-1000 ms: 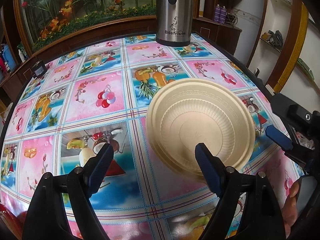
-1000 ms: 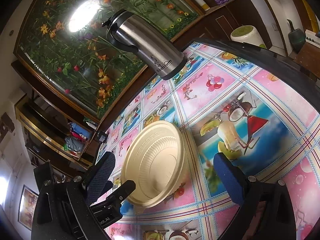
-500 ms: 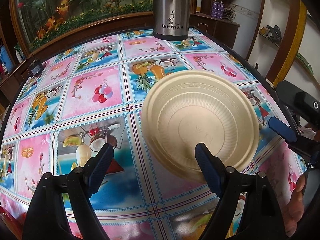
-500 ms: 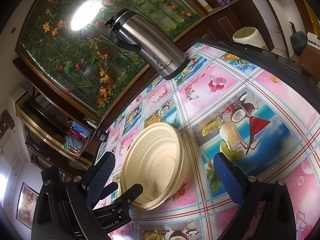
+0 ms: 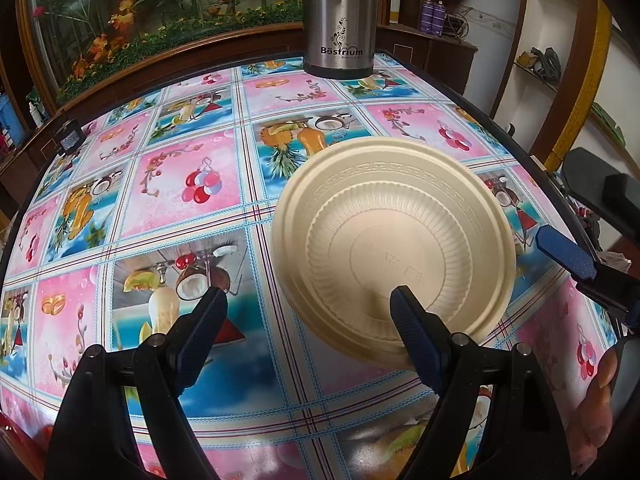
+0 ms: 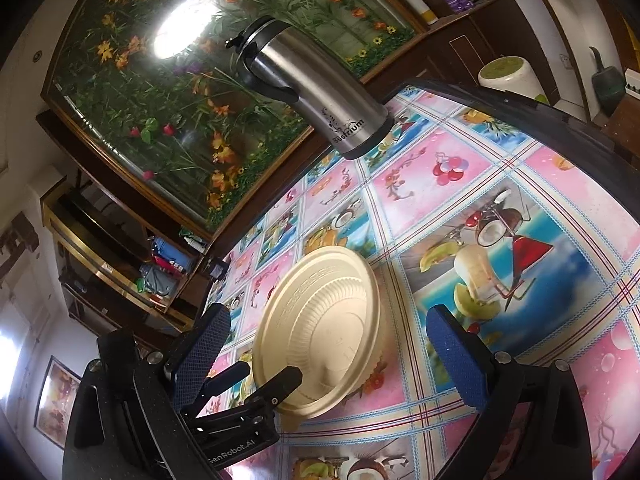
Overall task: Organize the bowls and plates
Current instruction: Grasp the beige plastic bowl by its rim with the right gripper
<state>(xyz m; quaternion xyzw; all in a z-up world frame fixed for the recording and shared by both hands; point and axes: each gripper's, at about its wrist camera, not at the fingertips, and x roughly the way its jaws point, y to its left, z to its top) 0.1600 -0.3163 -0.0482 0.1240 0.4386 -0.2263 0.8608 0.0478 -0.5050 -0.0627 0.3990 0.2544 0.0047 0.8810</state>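
A stack of cream ribbed dishes (image 5: 400, 220) sits on the fruit-patterned tablecloth (image 5: 192, 184), right of centre. My left gripper (image 5: 308, 304) is open and straddles the stack's near-left rim, its right finger over the bowl's inside and its left finger over the cloth. Whether that finger touches the dish is unclear. From the right wrist view the same stack (image 6: 320, 328) lies between the wide-open pads of my right gripper (image 6: 328, 346), with the left gripper's black fingers (image 6: 280, 380) reaching over its near rim. One blue right finger (image 5: 564, 252) shows at the stack's right side.
A tall steel thermos (image 5: 338, 20) stands at the table's far edge, also in the right wrist view (image 6: 320, 92). The round table's dark rim (image 5: 516, 140) curves close behind the stack. A person's hand (image 5: 600, 400) holds the right gripper. Cabinets and a flower mural surround the table.
The stack looks slightly nearer in the left wrist view, and the left finger reaches a little further over its rim. Both grippers stay open and the dishes have not moved.
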